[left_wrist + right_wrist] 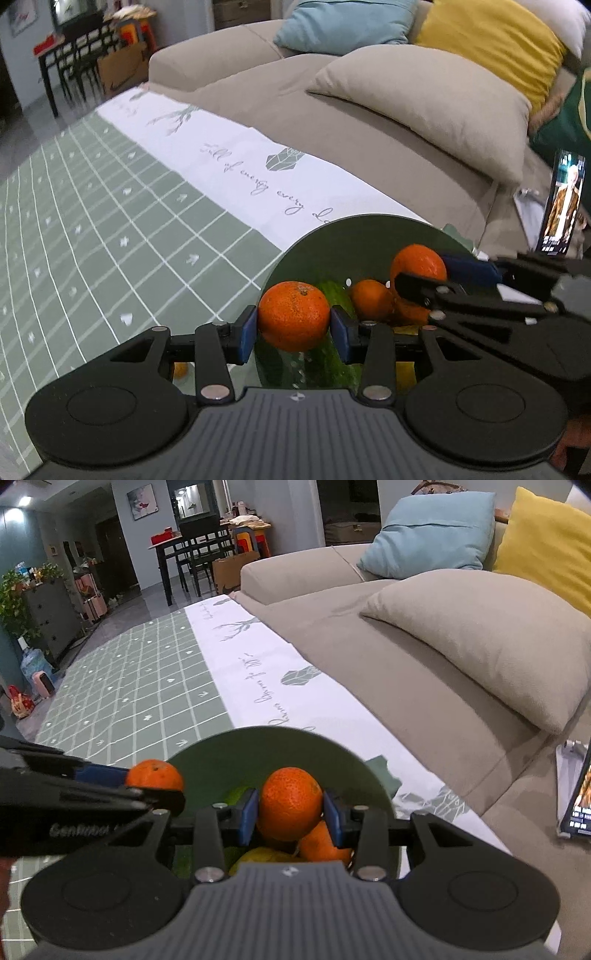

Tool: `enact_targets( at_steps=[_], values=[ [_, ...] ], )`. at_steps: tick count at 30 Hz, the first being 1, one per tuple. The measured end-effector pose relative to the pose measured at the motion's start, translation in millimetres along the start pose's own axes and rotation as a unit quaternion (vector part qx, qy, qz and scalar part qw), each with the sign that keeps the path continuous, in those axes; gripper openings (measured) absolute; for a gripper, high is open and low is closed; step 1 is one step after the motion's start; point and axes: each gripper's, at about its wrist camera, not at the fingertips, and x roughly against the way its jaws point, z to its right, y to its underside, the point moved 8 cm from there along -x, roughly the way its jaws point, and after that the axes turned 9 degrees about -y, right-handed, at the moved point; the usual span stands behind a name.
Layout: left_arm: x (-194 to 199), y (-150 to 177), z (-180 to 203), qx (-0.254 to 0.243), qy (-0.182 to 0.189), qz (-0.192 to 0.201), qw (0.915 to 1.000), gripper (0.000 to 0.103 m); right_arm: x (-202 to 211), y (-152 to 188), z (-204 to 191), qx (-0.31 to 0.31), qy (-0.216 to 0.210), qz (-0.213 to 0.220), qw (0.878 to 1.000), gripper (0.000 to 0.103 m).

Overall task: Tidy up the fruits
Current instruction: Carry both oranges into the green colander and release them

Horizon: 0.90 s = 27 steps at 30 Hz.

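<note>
A green bowl (354,236) (236,753) holds fruit: an orange (371,299) (323,843), a green fruit (334,295) and a yellow one (266,856). My left gripper (293,328) is shut on an orange (293,315) at the bowl's left rim; it shows in the right wrist view (155,775) too. My right gripper (290,812) is shut on another orange (290,803), held over the bowl; it shows in the left wrist view (417,264) as well.
The bowl sits on a glass tabletop over a green checked mat (92,240) (129,701). A beige sofa (369,122) (424,646) with cushions lies beyond. A lit phone on a stand (563,203) (580,801) is at the right.
</note>
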Motion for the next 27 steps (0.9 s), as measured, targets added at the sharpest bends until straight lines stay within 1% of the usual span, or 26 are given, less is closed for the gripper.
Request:
enact_targets(
  at_steps=[3,5,8,11,13,15,17,22,27],
  values=[
    [-2.1,-0.7,5.8,-0.025,-0.011,0.007,0.9996,0.047,-9.4,1.1,4.3,0.006,0.009,-0.005,1.000,0.035],
    [-2.7,-0.9,7.9,-0.033,-0.014,0.010,0.9993,0.048,-13.2,2.7,6.9,0.006,0.012,-0.007,1.000,0.035],
    [-4.0,-1.9,7.0,-0.023,-0.001,0.005,0.9997,0.048,-12.9,2.6,8.8,0.002,0.010,-0.003,1.000,0.035],
    [-10.1,1.9,3.9,-0.002,0.018,-0.017,0.9997,0.048,-12.0,3.1,10.3,-0.002,0.008,-0.001,1.000,0.036],
    [-10.9,5.5,1.7,0.004,0.020,-0.021,0.9996,0.049,-10.2,3.1,9.5,0.001,0.009,0.002,1.000,0.036],
    [-9.4,7.6,0.3,0.008,0.022,-0.019,0.9996,0.054,-6.5,2.4,7.9,0.005,0.010,0.006,1.000,0.037],
    [-6.9,9.0,-1.1,0.012,0.024,-0.019,0.9995,0.054,-3.8,1.3,7.4,0.005,0.011,0.009,1.000,0.040],
    [8.8,4.3,-4.4,0.013,0.026,0.000,0.9996,0.060,8.3,-0.1,6.5,0.003,0.015,0.018,1.000,0.043],
    [28.5,0.5,-10.0,0.020,0.026,0.016,0.9994,0.060,24.0,-1.1,2.1,-0.005,0.015,0.025,1.000,0.044]
  ],
)
